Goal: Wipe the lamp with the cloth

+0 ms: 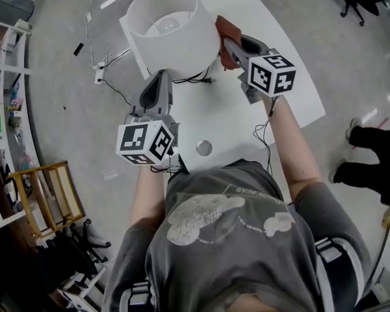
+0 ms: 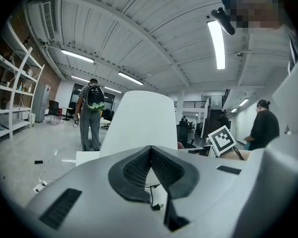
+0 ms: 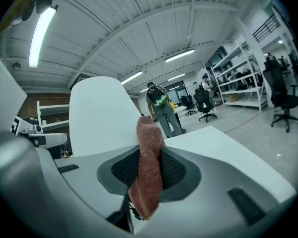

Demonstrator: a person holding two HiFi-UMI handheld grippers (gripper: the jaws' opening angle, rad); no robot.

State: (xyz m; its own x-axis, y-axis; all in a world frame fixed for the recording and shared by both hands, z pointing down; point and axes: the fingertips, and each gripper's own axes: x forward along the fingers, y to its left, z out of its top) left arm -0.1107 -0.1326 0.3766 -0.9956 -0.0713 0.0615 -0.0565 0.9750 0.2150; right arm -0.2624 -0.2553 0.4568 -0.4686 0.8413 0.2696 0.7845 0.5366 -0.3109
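A lamp with a wide white shade (image 1: 172,28) stands at the far side of the white table (image 1: 292,103). My right gripper (image 1: 229,45) is shut on a reddish-brown cloth (image 1: 226,36), which touches or nearly touches the shade's right side. In the right gripper view the cloth (image 3: 148,170) hangs pinched between the jaws, with the shade (image 3: 102,115) just ahead to the left. My left gripper (image 1: 161,78) points at the lamp's near left side, its jaws closed together on nothing. The left gripper view has the shade (image 2: 139,120) straight ahead.
The lamp's black cord (image 1: 194,79) trails on the table under the shade. A small round object (image 1: 204,148) lies near the table's front edge. White cables and a power strip (image 1: 99,70) lie on the floor to the left. A person (image 2: 91,114) stands beyond the table.
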